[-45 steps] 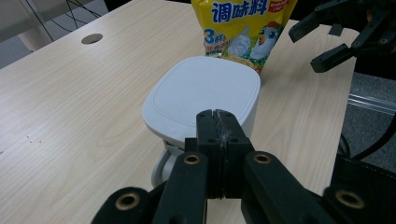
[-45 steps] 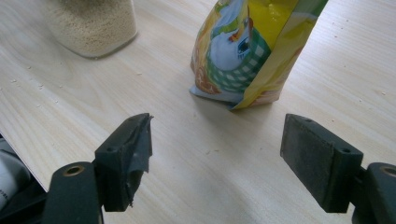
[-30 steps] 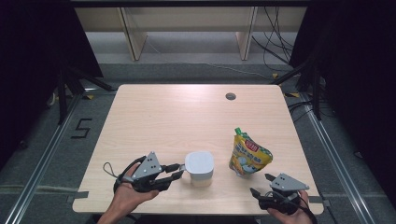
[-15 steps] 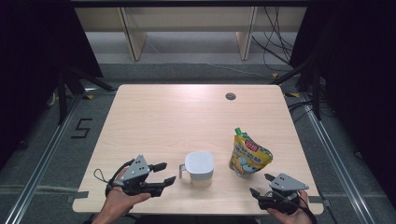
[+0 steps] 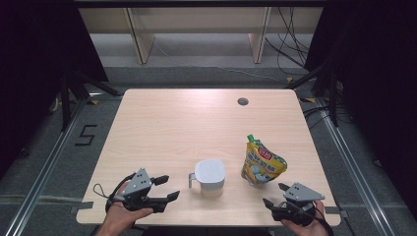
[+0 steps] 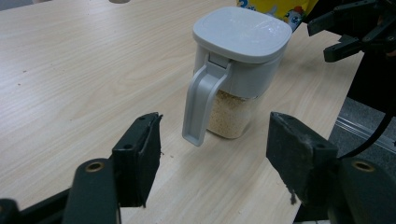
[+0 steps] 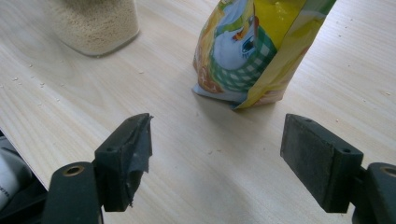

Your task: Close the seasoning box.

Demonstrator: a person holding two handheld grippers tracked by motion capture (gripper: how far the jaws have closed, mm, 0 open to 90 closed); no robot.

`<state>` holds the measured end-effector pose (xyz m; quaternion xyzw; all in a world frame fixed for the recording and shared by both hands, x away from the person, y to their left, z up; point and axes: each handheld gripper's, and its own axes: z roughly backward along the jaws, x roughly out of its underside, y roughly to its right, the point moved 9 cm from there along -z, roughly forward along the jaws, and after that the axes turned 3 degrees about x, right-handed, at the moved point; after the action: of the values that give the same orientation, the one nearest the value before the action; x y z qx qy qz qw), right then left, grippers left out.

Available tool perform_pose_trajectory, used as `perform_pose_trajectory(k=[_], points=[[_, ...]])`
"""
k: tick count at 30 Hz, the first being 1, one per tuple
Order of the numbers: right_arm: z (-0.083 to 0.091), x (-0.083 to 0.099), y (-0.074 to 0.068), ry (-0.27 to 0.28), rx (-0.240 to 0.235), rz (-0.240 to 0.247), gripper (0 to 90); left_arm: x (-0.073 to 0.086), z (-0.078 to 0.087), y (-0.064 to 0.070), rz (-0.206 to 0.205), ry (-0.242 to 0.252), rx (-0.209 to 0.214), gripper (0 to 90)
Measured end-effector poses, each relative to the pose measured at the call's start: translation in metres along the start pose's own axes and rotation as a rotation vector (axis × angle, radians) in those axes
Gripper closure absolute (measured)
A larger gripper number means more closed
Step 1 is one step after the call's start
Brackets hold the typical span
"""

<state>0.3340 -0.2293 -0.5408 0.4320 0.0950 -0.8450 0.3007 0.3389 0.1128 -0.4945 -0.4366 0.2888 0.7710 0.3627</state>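
Observation:
A clear jar (image 5: 210,177) with a grey lid and a grey handle stands near the table's front edge; it holds pale grains (image 6: 232,119). Its handle (image 6: 200,105) points toward my left gripper (image 5: 166,187), which is open a short way to its left with nothing between its jaws. A yellow spouted pouch (image 5: 261,163) stands upright to the jar's right. My right gripper (image 5: 276,194) sits open at the front right, just in front of the pouch (image 7: 254,44), holding nothing. The jar's base (image 7: 93,25) shows at the upper left in the right gripper view.
The light wooden table (image 5: 182,128) has a round cable hole (image 5: 242,102) at the back right. Small crumbs lie on the wood near the jar (image 7: 32,81). Shelving legs and cables stand on the floor behind the table.
My left gripper has drawn back from the jar toward the front left and now stands apart from the handle. The right gripper, jar and pouch have stayed put.

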Motion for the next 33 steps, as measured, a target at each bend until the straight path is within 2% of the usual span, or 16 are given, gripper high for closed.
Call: perform_pose_trajectory(k=[2,4,5,7,8,9,10,12,15,20,21,22,27,29,30,33], points=[[0.0,0.0,0.0,0.001,0.0,0.001,25.8,0.004,0.0,0.0,0.023,-0.011,-0.003,32.0],[0.0,0.0,0.0,0.001,0.001,0.0,25.8,0.01,-0.001,0.0,-0.001,-0.029,0.001,29.2],[0.0,0.0,0.0,0.0,0.001,0.001,25.8,0.011,-0.001,0.0,-0.003,-0.033,0.002,28.5],[0.0,0.0,0.0,0.0,0.001,0.002,25.8,0.014,-0.001,0.002,0.02,-0.037,-0.002,27.9],[0.0,0.0,0.0,0.0,0.001,0.003,25.8,0.015,-0.002,0.001,0.016,-0.033,-0.008,27.5],[0.0,0.0,0.0,0.001,0.001,0.003,25.7,0.017,0.0,0.0,-0.006,-0.05,-0.003,27.2],[0.0,0.0,0.0,0.001,0.001,0.003,25.8,0.018,0.0,0.001,0.019,-0.045,-0.01,27.1],[0.0,0.0,0.0,0.001,0.001,0.003,25.7,0.02,0.0,-0.001,-0.005,-0.049,-0.004,26.7],[0.0,0.0,0.0,0.002,0.001,0.004,25.8,0.024,0.0,0.002,0.032,-0.049,-0.012,26.3],[0.0,0.0,0.0,0.001,0.0,0.005,25.8,0.029,-0.001,0.001,0.008,-0.066,-0.008,25.3],[0.0,0.0,0.0,0.001,-0.001,0.005,25.8,0.03,-0.002,0.003,0.026,-0.06,-0.002,25.2],[0.0,0.0,0.0,0.001,-0.001,0.004,25.8,0.033,-0.002,0.002,0.012,-0.078,-0.006,25.0],[0.0,0.0,-0.001,0.002,-0.003,0.004,25.7,0.037,-0.004,0.004,0.011,-0.084,-0.011,24.5],[0.001,0.0,0.0,0.001,0.0,0.01,25.8,0.039,-0.004,0.003,-0.003,-0.097,-0.015,24.4],[0.001,0.0,0.0,0.001,-0.001,0.009,25.7,0.04,-0.005,0.006,0.022,-0.084,-0.014,24.4],[0.001,0.0,-0.001,0.0,-0.002,0.009,25.7,0.041,-0.006,0.006,0.006,-0.089,-0.02,24.4]])
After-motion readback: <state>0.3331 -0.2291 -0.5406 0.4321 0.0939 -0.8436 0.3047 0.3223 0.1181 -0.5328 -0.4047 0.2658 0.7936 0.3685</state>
